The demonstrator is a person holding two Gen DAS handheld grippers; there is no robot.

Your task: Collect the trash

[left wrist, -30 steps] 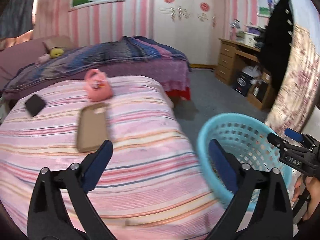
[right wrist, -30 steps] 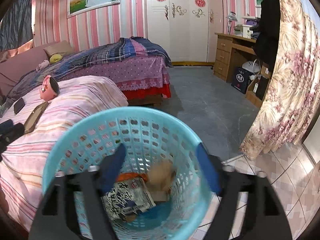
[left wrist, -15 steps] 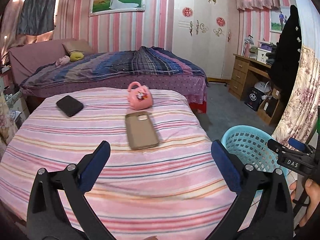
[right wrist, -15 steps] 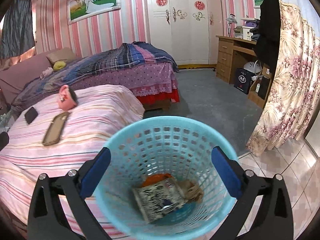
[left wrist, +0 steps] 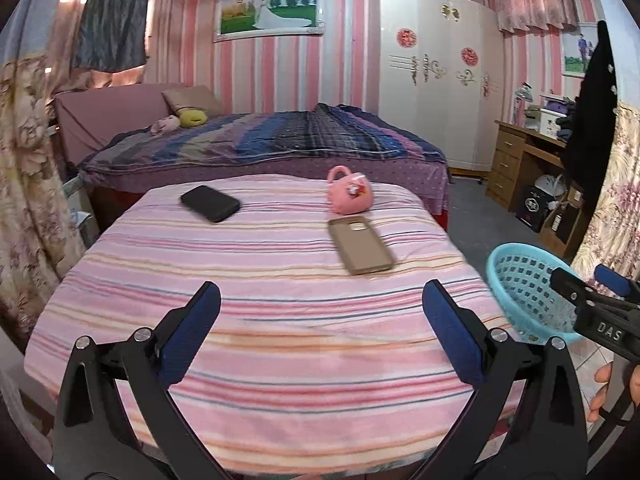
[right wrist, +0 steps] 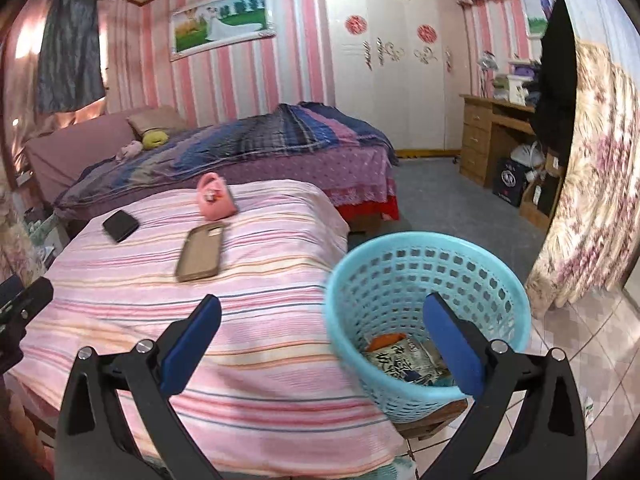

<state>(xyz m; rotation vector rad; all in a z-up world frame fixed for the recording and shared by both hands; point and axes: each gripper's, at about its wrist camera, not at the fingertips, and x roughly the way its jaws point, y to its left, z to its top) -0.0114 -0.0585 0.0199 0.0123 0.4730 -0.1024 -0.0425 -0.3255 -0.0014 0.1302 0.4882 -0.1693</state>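
Pink-striped walls and a white wardrobe (left wrist: 436, 80) frame a bedroom in which a striped bed (left wrist: 256, 320) fills the foreground, with a second bed (left wrist: 280, 148) under a plaid blanket behind it. From left to right, 3 things are seen on the striped cover: a black phone (left wrist: 210, 203), a tan phone case (left wrist: 360, 245) and a pink toy bag (left wrist: 350, 194); none of them looks like trash. Just beside the bed's right edge a blue basket (right wrist: 428, 312) is found, with wrappers (right wrist: 404, 362) already lying in its bottom.

Collection is judged nearly or fully done, since no loose litter is visible on the bed. The left tool (left wrist: 320, 328) is held with its pads wide apart and nothing between them. The right tool (right wrist: 320, 336) has just been opened fully and is likewise empty. Nothing is seen blocking the basket; farther right, a wooden desk (right wrist: 496, 136) and a floral curtain (right wrist: 592, 200) stand well apart from it.
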